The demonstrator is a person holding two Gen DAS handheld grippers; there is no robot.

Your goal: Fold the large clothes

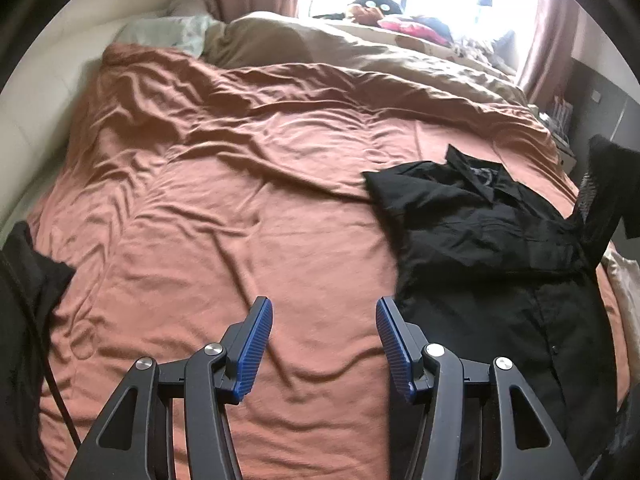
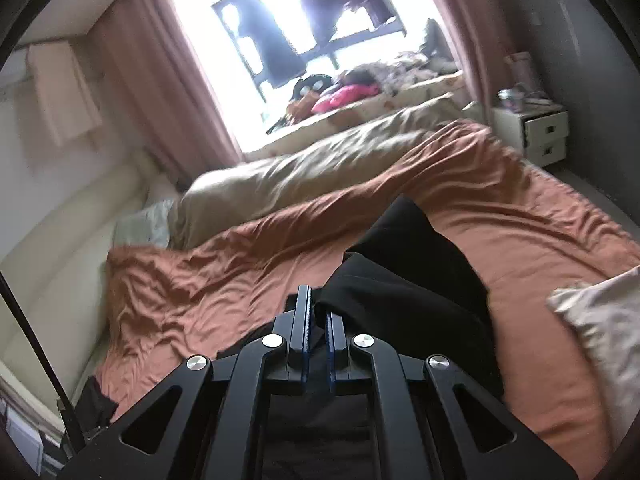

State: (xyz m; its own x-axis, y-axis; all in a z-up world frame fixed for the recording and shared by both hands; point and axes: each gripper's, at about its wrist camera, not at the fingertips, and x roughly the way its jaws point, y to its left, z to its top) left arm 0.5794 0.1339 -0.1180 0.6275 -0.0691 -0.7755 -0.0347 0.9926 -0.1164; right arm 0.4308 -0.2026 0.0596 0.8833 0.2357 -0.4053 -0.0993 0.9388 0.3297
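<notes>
While the left gripper (image 1: 324, 344) hangs over the bed with its two blue-padded fingers (image 1: 252, 352) spread wide and nothing between them, the right gripper (image 2: 318, 316) has its two fingers nearly together and pinches a fold of the black shirt (image 2: 404, 280). One black shirt (image 1: 480, 232) is on the bed, lying to the right of the left gripper and a little ahead of it, crumpled, with its collar end away from the gripper. One part of it is lifted off the bed at the far right of the left wrist view. In the right wrist view the cloth rises from the bed to the finger pads and also spreads ahead and to the right of them.

One rust-orange sheet (image 1: 240, 200) covers the bed under both grippers, with many wrinkles. Beyond it, ahead of the grippers, lies one beige duvet (image 2: 280, 184). One pale cushion (image 2: 600, 320) is to the right of the right gripper. Two pink curtains (image 2: 160, 92) frame the one bright window far ahead, and one white nightstand (image 2: 536, 132) with two drawers stands far to the front right.
</notes>
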